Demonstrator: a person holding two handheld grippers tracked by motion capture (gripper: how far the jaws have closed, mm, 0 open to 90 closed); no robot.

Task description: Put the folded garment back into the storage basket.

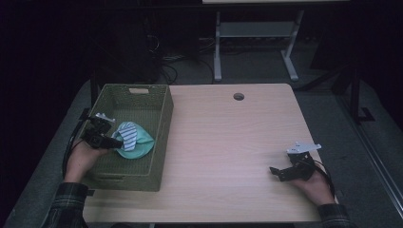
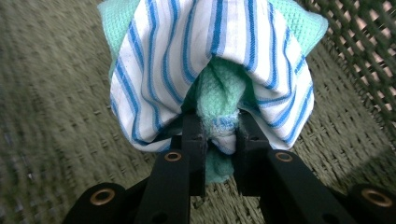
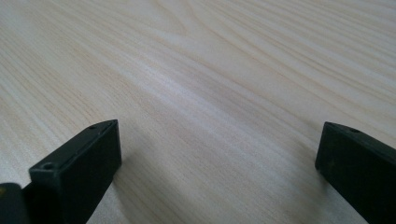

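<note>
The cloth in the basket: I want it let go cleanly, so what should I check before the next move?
1. Left hand-held gripper clamps the cloth: ok.
2. Cloth is inside the basket walls: ok.
3. Cloth rests on the basket floor: cannot tell.
4. Nothing else lies under the cloth: cannot tell.
5. Right hand-held gripper is open over the table, away from the basket: ok.
</note>
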